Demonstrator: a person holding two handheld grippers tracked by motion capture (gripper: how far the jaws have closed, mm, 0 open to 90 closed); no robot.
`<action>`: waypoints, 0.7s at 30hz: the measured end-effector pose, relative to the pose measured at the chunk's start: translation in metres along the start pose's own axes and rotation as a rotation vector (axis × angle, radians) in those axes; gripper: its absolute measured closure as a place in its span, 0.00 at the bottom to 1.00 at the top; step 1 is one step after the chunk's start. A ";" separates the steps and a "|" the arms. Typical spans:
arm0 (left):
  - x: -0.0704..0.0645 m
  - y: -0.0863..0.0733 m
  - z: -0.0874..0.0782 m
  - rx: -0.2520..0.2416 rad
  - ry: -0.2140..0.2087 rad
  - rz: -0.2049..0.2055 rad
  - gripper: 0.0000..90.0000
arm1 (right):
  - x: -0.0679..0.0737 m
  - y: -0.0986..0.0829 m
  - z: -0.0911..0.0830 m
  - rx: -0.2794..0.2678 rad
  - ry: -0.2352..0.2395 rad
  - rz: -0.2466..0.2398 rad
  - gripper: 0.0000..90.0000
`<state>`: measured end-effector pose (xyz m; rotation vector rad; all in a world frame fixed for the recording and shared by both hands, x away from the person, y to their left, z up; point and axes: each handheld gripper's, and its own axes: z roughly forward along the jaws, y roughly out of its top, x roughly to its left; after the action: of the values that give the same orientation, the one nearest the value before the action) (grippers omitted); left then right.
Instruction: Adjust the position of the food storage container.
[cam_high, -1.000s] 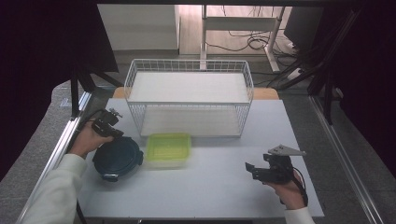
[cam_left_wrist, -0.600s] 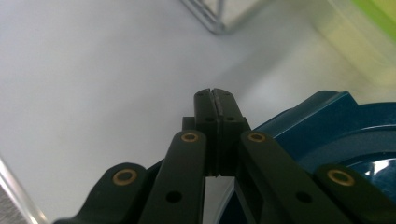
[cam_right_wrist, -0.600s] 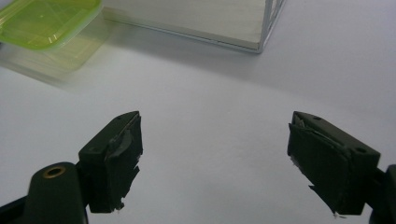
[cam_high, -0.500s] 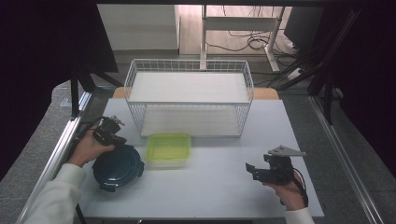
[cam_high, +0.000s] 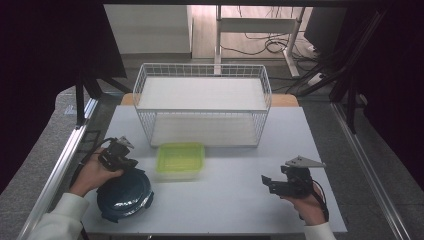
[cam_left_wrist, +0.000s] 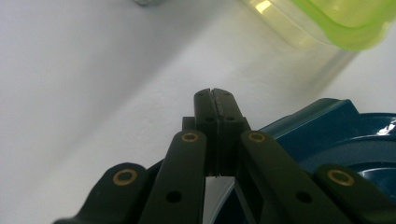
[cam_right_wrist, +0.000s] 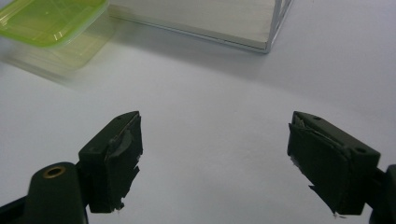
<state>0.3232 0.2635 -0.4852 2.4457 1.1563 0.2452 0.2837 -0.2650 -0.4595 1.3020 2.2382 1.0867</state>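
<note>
Round dark-blue container (cam_high: 123, 194) sits on the desk (cam_high: 235, 200) at the front left, just beside the green-lidded box (cam_high: 180, 159), which lies in front of the white wire basket (cam_high: 202, 102). Left tool (cam_high: 118, 154) rests at the blue container's far rim; in the left gripper view its jaws are pressed together, with the blue rim (cam_left_wrist: 322, 116) just beside them and no part of it visibly between the tips, so likely closed on nothing. Right tool (cam_high: 280, 182) hovers over bare desk at the front right, jaws spread wide, empty. The container looks like rigid glossy plastic, probably light and a bit slippery; the lid seems to have clip tabs, so I'd grab the raised rim edge or a tab rather than the smooth domed top. Hard to read: the container's near side is partly covered by the hand (cam_high: 92, 175), whether it holds anything is hidden, and the green box is cut off at the left gripper view's top edge.
</note>
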 end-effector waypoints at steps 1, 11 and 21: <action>0.000 0.000 0.000 0.000 0.000 0.000 1.00 | 0.000 0.000 0.000 0.000 0.000 -0.002 0.20; 0.015 -0.021 -0.024 -0.068 0.119 -0.087 1.00 | 0.001 0.001 0.000 -0.002 -0.002 -0.004 0.20; 0.022 -0.087 -0.046 -0.025 0.138 -0.205 1.00 | 0.003 0.001 0.002 0.003 0.000 -0.008 0.20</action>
<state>0.2614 0.3430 -0.4827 2.2970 1.4429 0.3683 0.2838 -0.2615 -0.4596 1.2937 2.2432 1.0812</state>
